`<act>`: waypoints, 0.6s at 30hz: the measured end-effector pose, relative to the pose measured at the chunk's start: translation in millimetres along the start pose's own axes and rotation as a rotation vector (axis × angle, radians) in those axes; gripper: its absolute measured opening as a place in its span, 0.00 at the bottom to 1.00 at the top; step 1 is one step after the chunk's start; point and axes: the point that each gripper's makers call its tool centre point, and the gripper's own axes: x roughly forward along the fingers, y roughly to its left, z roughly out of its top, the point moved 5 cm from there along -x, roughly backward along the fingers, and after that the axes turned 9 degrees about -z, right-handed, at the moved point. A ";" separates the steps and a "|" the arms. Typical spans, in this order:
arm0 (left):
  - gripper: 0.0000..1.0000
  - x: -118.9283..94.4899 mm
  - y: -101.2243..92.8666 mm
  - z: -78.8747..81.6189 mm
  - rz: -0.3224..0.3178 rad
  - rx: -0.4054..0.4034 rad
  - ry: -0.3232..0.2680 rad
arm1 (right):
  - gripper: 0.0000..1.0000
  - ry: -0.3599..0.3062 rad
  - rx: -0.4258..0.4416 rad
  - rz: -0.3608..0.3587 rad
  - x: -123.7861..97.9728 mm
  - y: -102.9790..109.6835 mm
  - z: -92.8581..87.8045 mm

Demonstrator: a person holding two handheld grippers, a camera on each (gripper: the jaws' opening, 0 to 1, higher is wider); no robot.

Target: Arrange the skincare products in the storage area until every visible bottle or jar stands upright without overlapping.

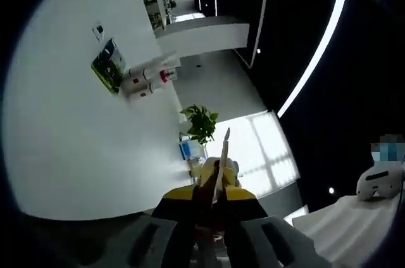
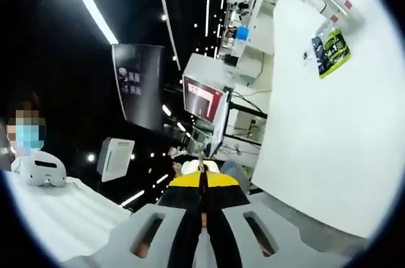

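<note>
In the left gripper view my left gripper rises from the bottom with its yellow and black jaws pressed together on a thin pale strip. The strip sticks up past the jaw tips, and I cannot tell what it is. In the right gripper view my right gripper points up into the room with its yellow-tipped jaws closed, and I can make out nothing between them. Both views look up at walls and a dark ceiling.
A white wall carries a green poster and white pipes with red fittings. A potted plant stands near a bright window. A white headset rests on a white cloth-covered surface beside a person.
</note>
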 end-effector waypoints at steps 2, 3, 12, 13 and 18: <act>0.15 -2.5 -0.8 3.0 -0.009 -0.003 -0.010 | 0.00 0.038 0.006 -0.006 -2.5 -1.4 -2.0; 0.14 -3.3 -0.5 4.7 -0.011 -0.006 -0.015 | 0.00 0.070 0.015 -0.008 -2.8 -1.1 -5.3; 0.01 -3.4 2.3 4.1 -0.027 -0.046 -0.007 | 0.00 0.048 -0.029 -0.035 5.8 -5.7 -12.1; 0.01 -3.8 2.7 4.6 -0.029 -0.054 -0.015 | 0.00 0.042 -0.029 -0.036 6.3 -6.2 -12.3; 0.01 -2.2 1.7 12.3 -0.045 -0.059 -0.088 | 0.08 0.053 -0.035 -0.041 13.6 -5.8 -16.1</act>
